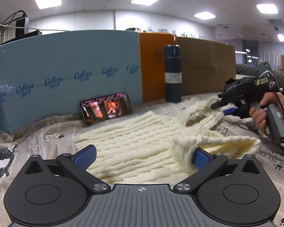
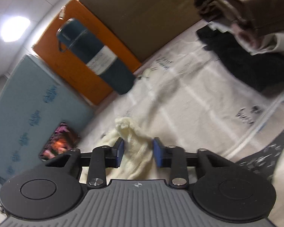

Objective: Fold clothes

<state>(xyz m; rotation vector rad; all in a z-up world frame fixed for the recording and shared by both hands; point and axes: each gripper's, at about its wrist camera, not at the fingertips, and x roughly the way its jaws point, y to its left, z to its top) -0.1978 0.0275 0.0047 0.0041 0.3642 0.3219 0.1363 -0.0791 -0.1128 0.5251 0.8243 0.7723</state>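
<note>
A cream chunky-knit garment (image 1: 134,138) lies spread on the printed sheet (image 1: 19,143). My left gripper (image 1: 143,158) stands open over its near edge, and its right pad (image 1: 200,158) touches a bunched fold of the knit. To the right, a hand (image 1: 261,113) holds my right gripper (image 1: 216,105) low at a raised strip of the knit. In the right wrist view that gripper (image 2: 139,151) has its blue pads closed in on a bunch of the cream knit (image 2: 136,151), which fills the gap between them.
A dark blue flask (image 1: 172,73) stands at the back against an orange box (image 1: 153,66). A lit phone (image 1: 107,107) leans on a blue board (image 1: 66,71). Brown cardboard (image 1: 206,66) walls the back right. Dark and brown clothes (image 2: 251,66) are piled to the right.
</note>
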